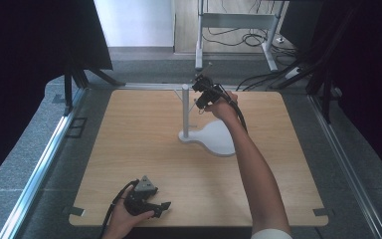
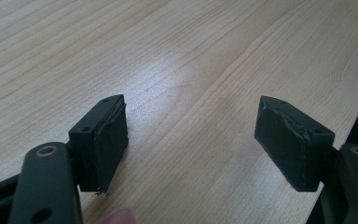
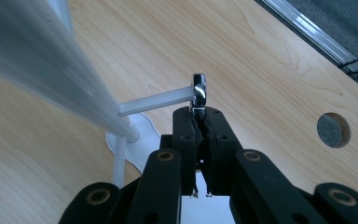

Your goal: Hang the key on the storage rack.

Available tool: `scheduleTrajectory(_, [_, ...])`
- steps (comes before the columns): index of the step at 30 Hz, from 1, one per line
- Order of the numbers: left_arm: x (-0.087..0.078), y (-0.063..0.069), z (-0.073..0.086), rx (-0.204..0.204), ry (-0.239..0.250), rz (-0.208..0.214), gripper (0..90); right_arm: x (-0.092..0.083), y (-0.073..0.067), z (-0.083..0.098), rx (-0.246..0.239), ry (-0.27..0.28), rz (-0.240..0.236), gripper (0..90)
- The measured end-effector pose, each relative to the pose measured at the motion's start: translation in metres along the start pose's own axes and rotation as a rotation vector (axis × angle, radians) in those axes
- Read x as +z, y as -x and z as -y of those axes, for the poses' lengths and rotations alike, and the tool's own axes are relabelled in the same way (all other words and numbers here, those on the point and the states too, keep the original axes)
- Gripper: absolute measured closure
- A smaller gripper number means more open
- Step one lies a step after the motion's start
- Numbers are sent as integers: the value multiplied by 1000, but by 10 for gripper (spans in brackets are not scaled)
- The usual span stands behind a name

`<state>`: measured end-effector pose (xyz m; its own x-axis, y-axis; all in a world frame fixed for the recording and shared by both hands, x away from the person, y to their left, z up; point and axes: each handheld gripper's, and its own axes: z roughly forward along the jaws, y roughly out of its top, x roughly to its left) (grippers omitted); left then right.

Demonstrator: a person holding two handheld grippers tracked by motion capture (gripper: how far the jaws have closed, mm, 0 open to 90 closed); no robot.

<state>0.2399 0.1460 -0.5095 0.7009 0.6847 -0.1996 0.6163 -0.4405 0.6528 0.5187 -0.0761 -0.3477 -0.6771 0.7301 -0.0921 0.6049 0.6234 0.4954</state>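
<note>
Right gripper (image 3: 199, 122) jaws clamped on metal ring (image 3: 198, 91), lower part hidden, left gripper (image 2: 191, 140) jaws apart.

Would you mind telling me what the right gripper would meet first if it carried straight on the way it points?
Probably the thin white peg on the white post: the right gripper holds a shiny metal ring right at the peg's tip.

Counter (image 1: 144, 149): light wood-grain top, rounded corners; a round hole with grey fill (image 3: 333, 130) near one edge; white stand base (image 1: 218, 139) lies flat on it just beyond centre, with an upright post (image 1: 185, 110) rising from its left end; left tool (image 1: 164, 205) rests near the front edge.
</note>
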Motion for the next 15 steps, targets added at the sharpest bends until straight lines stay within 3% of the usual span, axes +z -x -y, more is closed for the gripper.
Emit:
scheduleTrajectory(10, [0, 1, 0, 3, 0, 3, 260, 6, -10, 3, -22, -6, -20, 840])
scheduleTrajectory(15, [1, 1, 0, 4, 1, 2, 260, 6, -14, 9, -26, 5, -66, 760])
